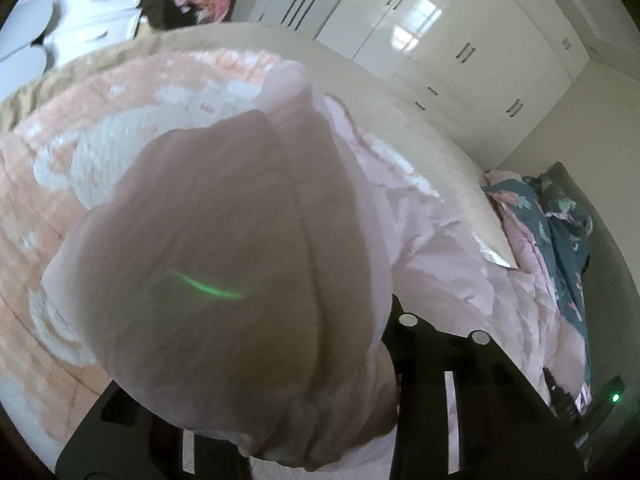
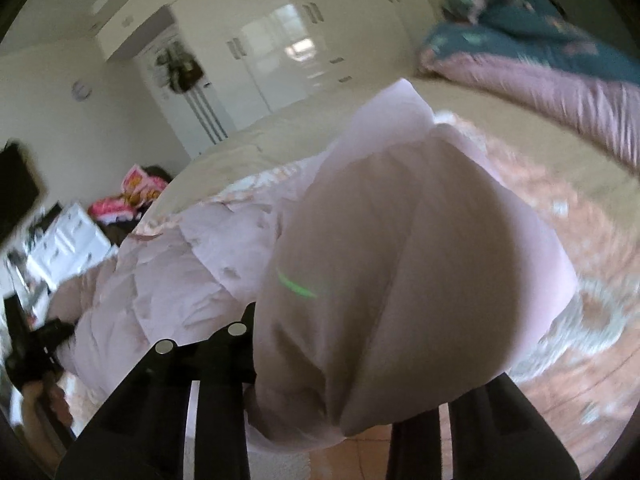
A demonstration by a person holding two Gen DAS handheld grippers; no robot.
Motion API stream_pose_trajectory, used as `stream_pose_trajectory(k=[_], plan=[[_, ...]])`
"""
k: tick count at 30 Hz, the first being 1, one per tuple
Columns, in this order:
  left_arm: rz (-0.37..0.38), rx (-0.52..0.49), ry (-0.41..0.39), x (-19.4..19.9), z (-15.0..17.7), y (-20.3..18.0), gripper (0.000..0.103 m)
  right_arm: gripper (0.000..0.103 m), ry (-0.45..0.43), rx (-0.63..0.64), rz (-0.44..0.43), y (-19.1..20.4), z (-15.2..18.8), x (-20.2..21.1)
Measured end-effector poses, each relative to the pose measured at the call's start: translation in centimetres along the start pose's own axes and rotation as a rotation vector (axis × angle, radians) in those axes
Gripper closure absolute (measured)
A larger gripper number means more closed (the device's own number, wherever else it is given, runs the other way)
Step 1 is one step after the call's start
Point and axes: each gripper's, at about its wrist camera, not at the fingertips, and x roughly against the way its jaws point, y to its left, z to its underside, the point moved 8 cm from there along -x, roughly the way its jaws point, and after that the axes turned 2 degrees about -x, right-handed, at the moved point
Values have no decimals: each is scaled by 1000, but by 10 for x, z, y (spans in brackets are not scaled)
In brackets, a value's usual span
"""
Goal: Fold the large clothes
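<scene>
The puffy jacket (image 1: pixel 240 240) filling the middle of both views is pale pink, with a thin green streak of light across it. Under it the blanket (image 1: pixel 60 152) is peach with white patches. At the right edge lies a teal floral quilt (image 1: pixel 560 216) with pink lining. The wardrobe (image 1: pixel 460 52) doors are glossy white, and the fingers (image 1: pixel 432 380) are black.

Pale pink padded jacket (image 2: pixel 400 272) bunched up close between the black fingers of the right gripper (image 2: pixel 344 412), gripped and lifted above a bed (image 2: pixel 460 100) with a peach-and-white patterned blanket (image 2: pixel 560 280). Beyond, glossy white wardrobe doors (image 2: pixel 280 52), a teal-and-pink duvet (image 2: pixel 540 52) heaped top right. At lower left, blurred, the left gripper (image 2: pixel 36 344) in a hand (image 2: pixel 52 400).
</scene>
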Motion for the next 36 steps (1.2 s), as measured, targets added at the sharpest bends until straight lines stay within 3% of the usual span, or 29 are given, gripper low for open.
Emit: stream_pose_trajectory(k=[7,13,25,36], plan=[[15,-94,-42,44,-16,-20,79,75,-67,183,-25,50,-24,44],[20,-154,-73,90,-11,-22,79,76,-112,242,-56,73,-21,92],[10,-192,-56,156,47,1,79,76,-105,315,-58,83,42,169],[-9,-213,-47,181,91,18,79,75,-60,280,-45,65,91,192]])
